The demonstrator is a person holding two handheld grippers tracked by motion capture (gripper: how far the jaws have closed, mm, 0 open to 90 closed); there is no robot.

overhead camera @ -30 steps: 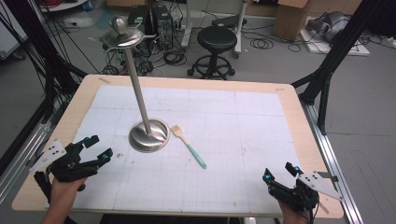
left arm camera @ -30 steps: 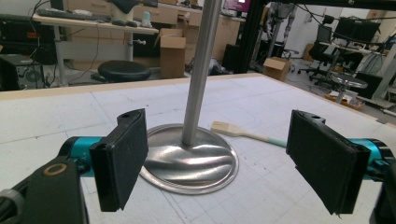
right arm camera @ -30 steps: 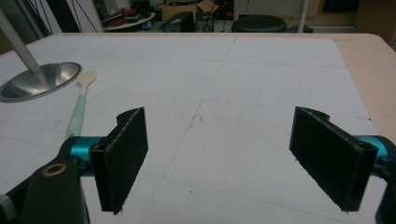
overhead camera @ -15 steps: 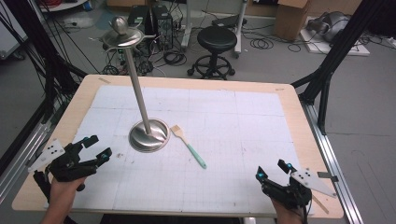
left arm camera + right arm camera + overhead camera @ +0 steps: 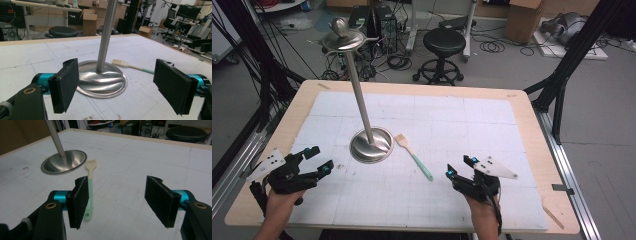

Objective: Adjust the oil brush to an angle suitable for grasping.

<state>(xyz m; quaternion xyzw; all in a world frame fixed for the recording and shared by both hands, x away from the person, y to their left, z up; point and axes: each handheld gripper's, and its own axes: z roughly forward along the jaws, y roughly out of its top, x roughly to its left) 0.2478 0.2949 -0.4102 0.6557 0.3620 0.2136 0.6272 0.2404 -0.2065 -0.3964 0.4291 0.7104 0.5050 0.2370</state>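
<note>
Figure: approach to a small brush with a mint-green handle (image 5: 414,158), which lies flat on the white gridded table (image 5: 492,125) just beside the round base of a tall metal stand (image 5: 371,145), bristles toward the base and handle end toward the person. Compared with the frame one second ago, the right tool (image 5: 459,167) has travelled leftward across the near part of the table, from the near right corner to a position close to the handle end of the brush; its jaws have just been closing from their widest stance yet remain parted, with nothing pressed between the pads. In the right gripper view the brush handle (image 5: 89,195) runs just inside and partly behind the left-hand pad (image 5: 79,201), apart from the other pad, so it is not yet gripped. The left tool (image 5: 314,161) rests in the same place near the left edge, jaws wide open and empty, facing the stand base (image 5: 105,80). The shift suggests that the grasp on the brush is being prepared: the remaining step is probably to centre the handle between the pads and close
</note>
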